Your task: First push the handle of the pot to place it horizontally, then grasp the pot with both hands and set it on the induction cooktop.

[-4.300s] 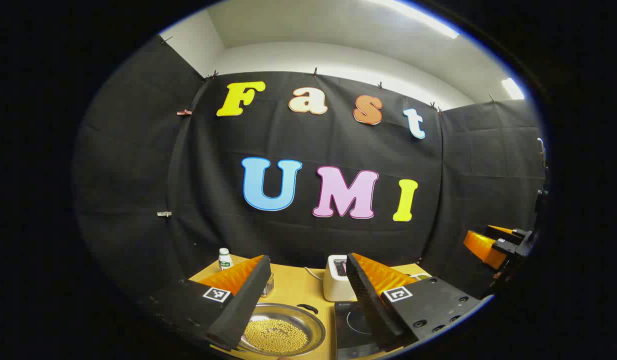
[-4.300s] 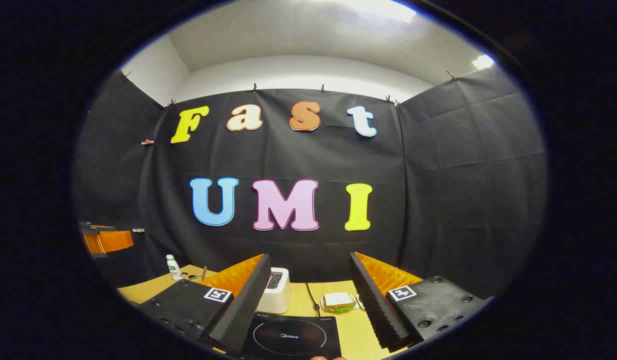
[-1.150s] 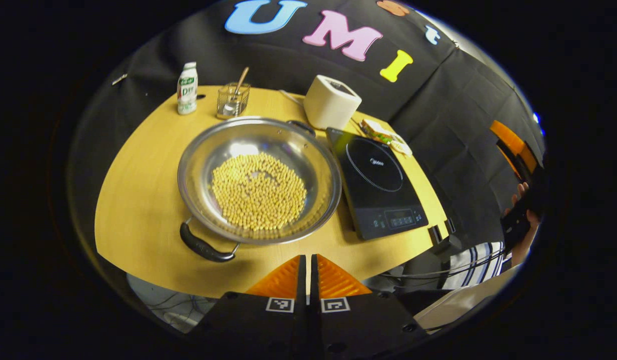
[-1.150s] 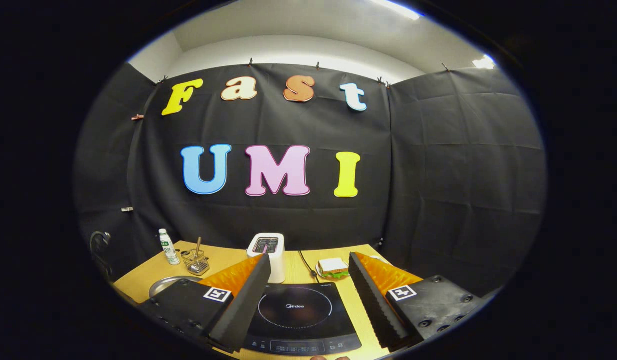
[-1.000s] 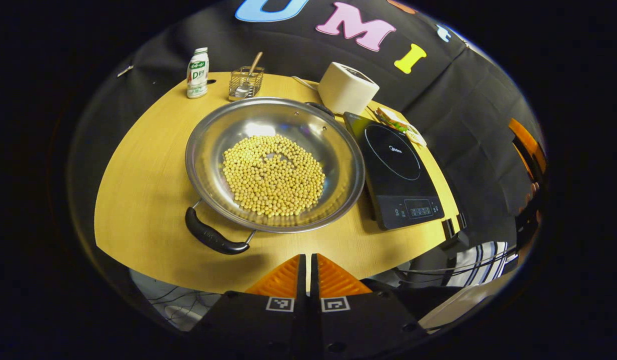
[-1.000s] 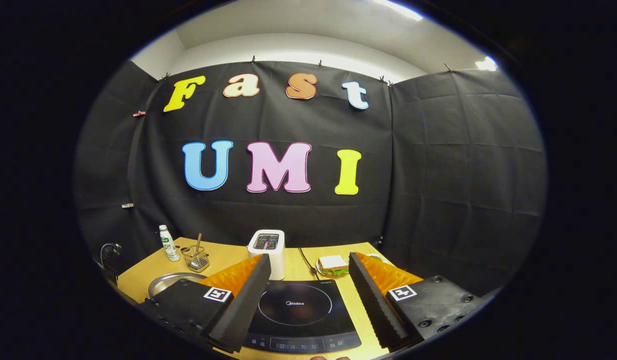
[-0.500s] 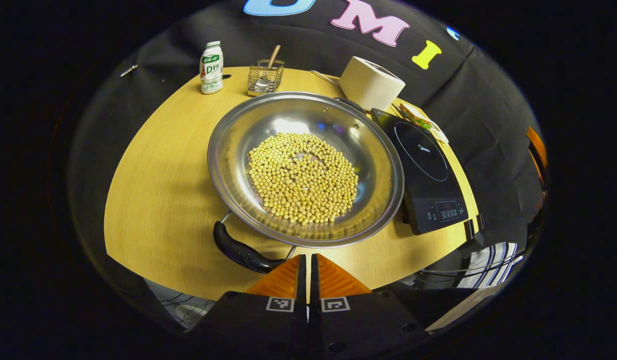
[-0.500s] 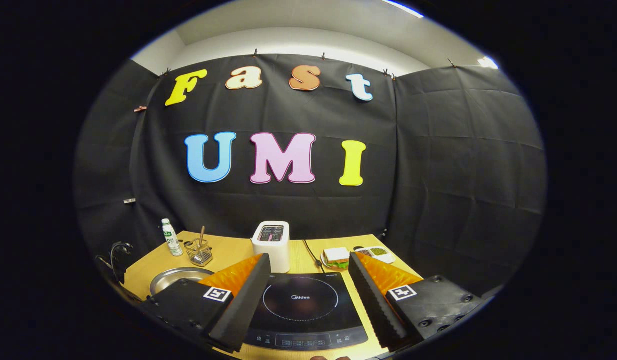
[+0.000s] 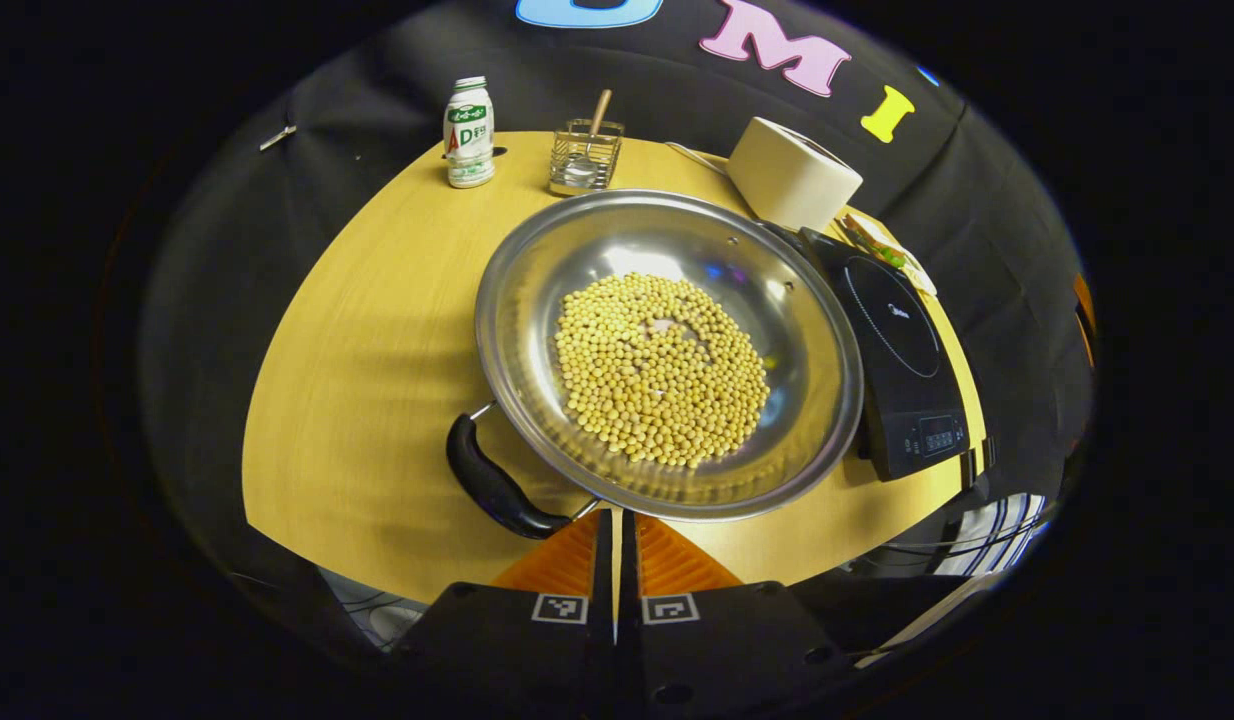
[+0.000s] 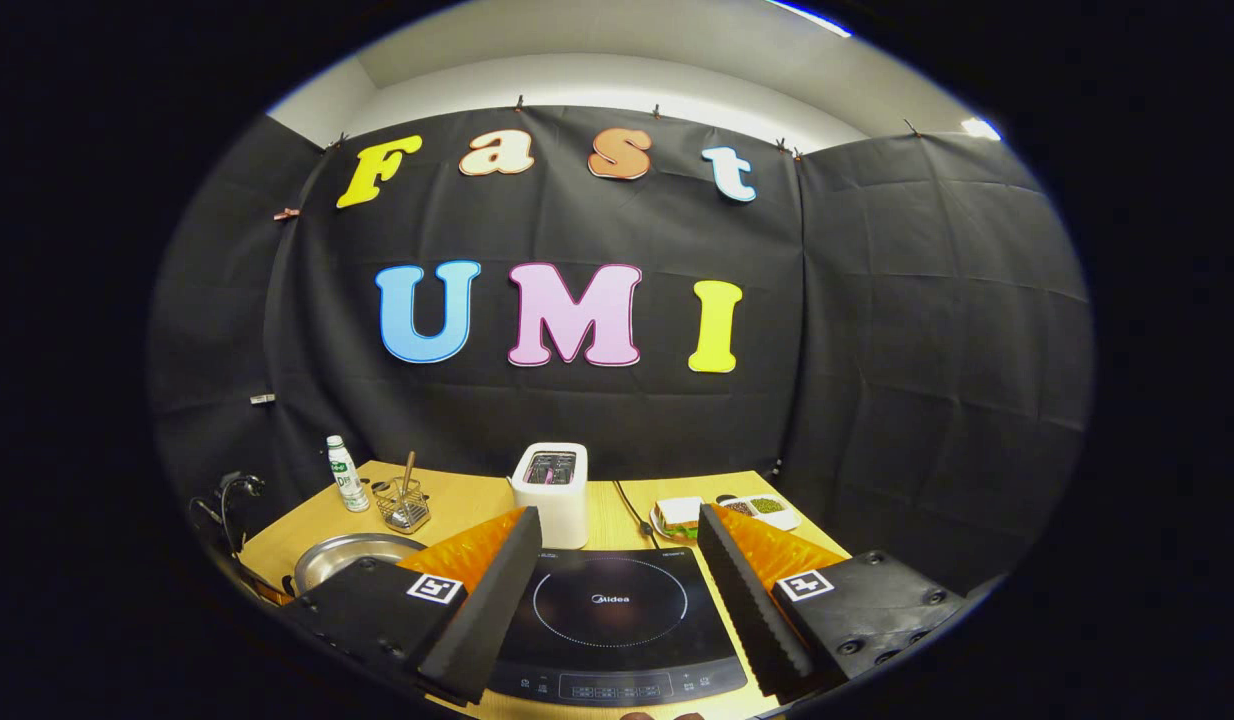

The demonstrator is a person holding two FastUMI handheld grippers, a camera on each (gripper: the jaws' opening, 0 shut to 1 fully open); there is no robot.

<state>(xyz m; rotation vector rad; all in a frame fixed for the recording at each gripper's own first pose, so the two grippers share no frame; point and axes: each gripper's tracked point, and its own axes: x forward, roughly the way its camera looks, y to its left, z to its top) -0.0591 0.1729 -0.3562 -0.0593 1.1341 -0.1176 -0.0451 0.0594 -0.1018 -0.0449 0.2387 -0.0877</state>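
A wide steel pot [image 9: 667, 350] holding several yellow beans rests on the wooden table [image 9: 357, 340]. Its black near handle [image 9: 492, 490] points toward the table's front-left; the far handle sits by the cooktop's corner. My left gripper [image 9: 615, 520] is shut, hanging just over the front edge, its tips right beside that near handle. The black induction cooktop [image 9: 892, 350] lies right of the pot, touching or nearly touching it. In the right gripper view, my right gripper [image 10: 617, 590] stands open above the cooktop [image 10: 612, 615], and the pot's rim [image 10: 352, 555] peeks out at the left.
A white toaster [image 10: 552, 490] stands behind the cooktop. A small bottle [image 9: 469, 120] and a wire basket with a spoon [image 9: 584, 155] sit at the far left. A sandwich [image 10: 677, 515] and a dish of green bits [image 10: 762, 508] lie at the far right.
My left gripper shut, tipped down over the table and has closed in on the pot's near handle. The right gripper drifted slightly, still open over the cooktop.
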